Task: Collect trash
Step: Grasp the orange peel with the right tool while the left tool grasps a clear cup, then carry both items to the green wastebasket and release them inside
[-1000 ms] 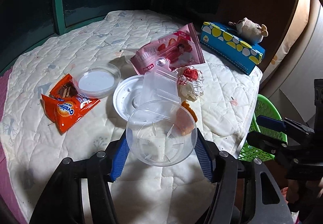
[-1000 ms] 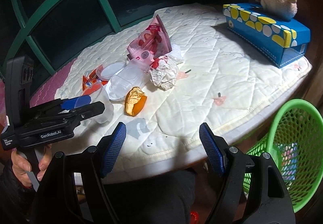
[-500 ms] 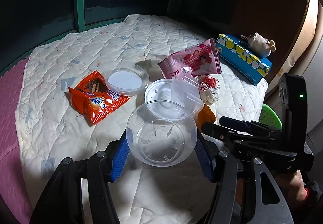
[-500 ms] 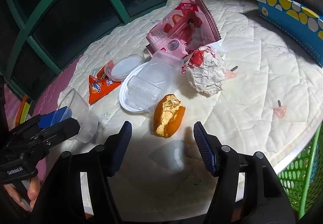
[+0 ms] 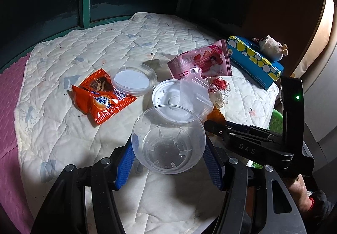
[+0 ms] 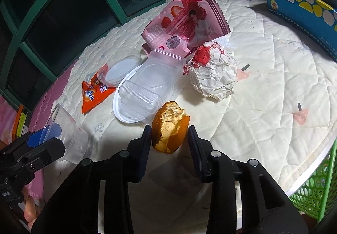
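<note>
The orange peel point(image 6: 170, 127) lies on the quilted table cover point(image 6: 263, 78), just in front of the clear plastic tray point(image 6: 147, 84), and the right gripper point(image 6: 170, 141) now stands around it with its jaws closing, where one second ago it hung wide open over the table edge. So the pick is almost made, but the pads seem not yet pressing (a thin gap shows), and the green basket point(image 6: 313, 196) waits at the right. The left gripper point(image 5: 169, 159) holds the clear plastic cup point(image 5: 168, 141) as before.
</note>
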{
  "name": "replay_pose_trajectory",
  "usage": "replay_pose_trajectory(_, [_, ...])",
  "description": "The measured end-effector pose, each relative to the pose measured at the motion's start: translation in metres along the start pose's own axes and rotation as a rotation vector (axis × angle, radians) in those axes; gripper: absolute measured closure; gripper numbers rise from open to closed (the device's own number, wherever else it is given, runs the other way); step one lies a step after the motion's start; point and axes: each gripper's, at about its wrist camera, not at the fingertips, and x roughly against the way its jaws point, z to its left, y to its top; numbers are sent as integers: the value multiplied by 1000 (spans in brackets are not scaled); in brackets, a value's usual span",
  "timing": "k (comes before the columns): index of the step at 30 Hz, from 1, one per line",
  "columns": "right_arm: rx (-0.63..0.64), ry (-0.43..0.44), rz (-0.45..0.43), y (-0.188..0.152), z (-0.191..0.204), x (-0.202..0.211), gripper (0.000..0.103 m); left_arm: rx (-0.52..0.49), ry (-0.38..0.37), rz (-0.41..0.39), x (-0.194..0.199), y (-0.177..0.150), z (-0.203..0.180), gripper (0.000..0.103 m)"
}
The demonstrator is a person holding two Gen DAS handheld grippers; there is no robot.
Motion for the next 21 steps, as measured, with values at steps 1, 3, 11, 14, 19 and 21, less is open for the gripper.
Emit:
replay_pose_trajectory(1, [-6, 8, -5, -1, -1, 2, 72, -1, -2, 1, 0, 0, -1, 44])
replay_pose_trajectory(3, [-7, 15, -14, -3, -3, 7, 74, -8, -1, 2, -1, 0, -5, 44])
replay_pose_trajectory(11, [-17, 23, -81, -15, -13, 46, 76, -32, -28, 5, -2, 3, -21, 44])
replay_pose_trajectory(14, [-23, 2, -117, -22, -26, 71, 76, -60, -46, 1, -2, 5, -34, 44])
replay_pose_trajectory(19, [-72, -88, -169, -37, -70, 116, 76, -101, -83, 4, -8, 10, -61, 44])
replay_pose_trajectory(21, [-107, -137, -182, -44, -94, 132, 76, -116, -102, 11, -12, 12, -74, 44])
